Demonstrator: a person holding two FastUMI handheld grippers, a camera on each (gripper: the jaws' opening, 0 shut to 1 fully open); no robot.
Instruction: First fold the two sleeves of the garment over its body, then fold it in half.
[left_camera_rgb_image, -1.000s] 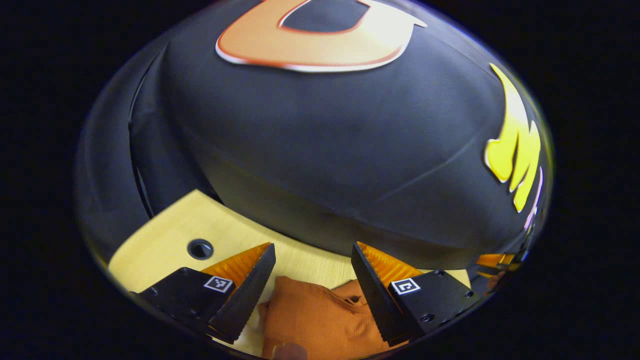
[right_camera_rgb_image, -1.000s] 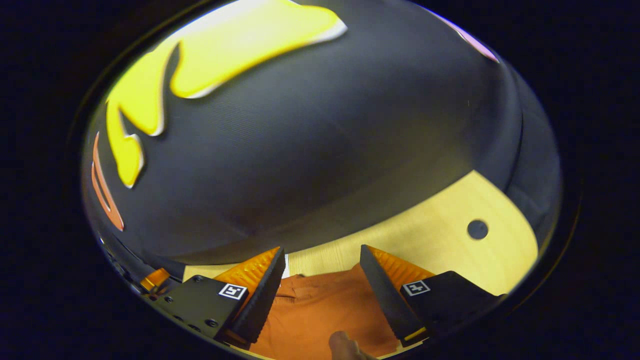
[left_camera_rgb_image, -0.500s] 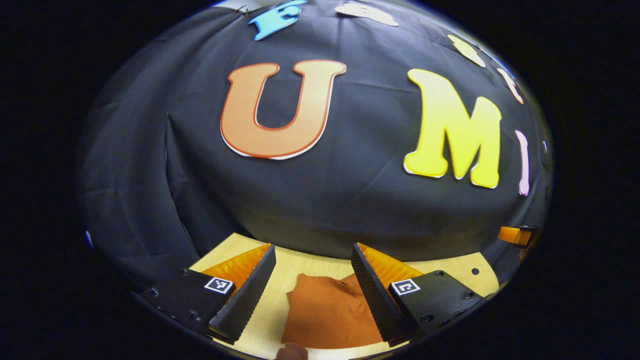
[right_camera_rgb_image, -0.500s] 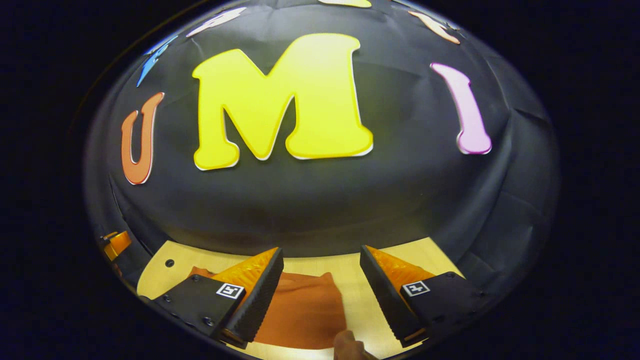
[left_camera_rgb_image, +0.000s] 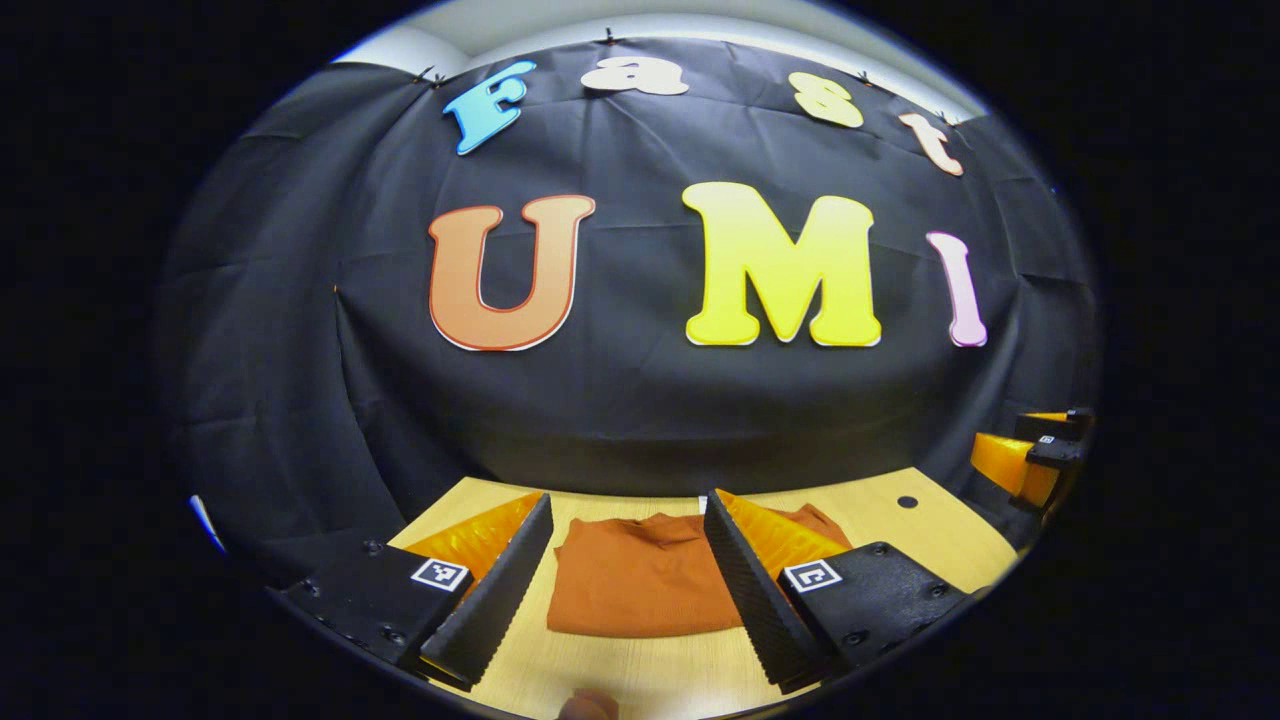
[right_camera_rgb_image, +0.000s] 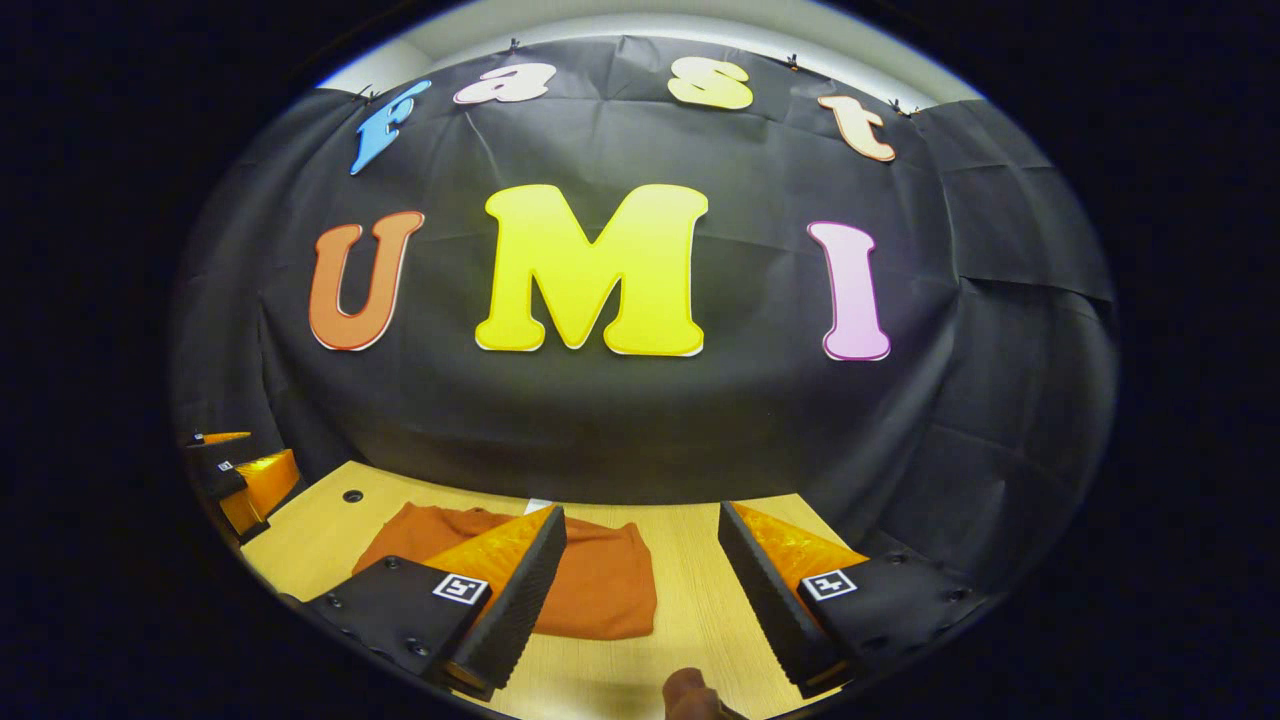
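Left gripper view: both the left gripper (left_camera_rgb_image: 627, 560) and right gripper (right_camera_rgb_image: 640, 570) have pulled back, open and empty, from the folded orange garment (left_camera_rgb_image: 640, 585) near the tabletop's (left_camera_rgb_image: 930, 540) far edge, so folding looks finished.

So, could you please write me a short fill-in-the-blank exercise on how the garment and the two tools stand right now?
1. The folded orange knit garment lies on the pale ____ table.
2. The left tool has its jaws ____.
3. The right tool holds ____.
4. Behind the table hangs a ____ cloth wall.

Missing words: wooden; open; nothing; black
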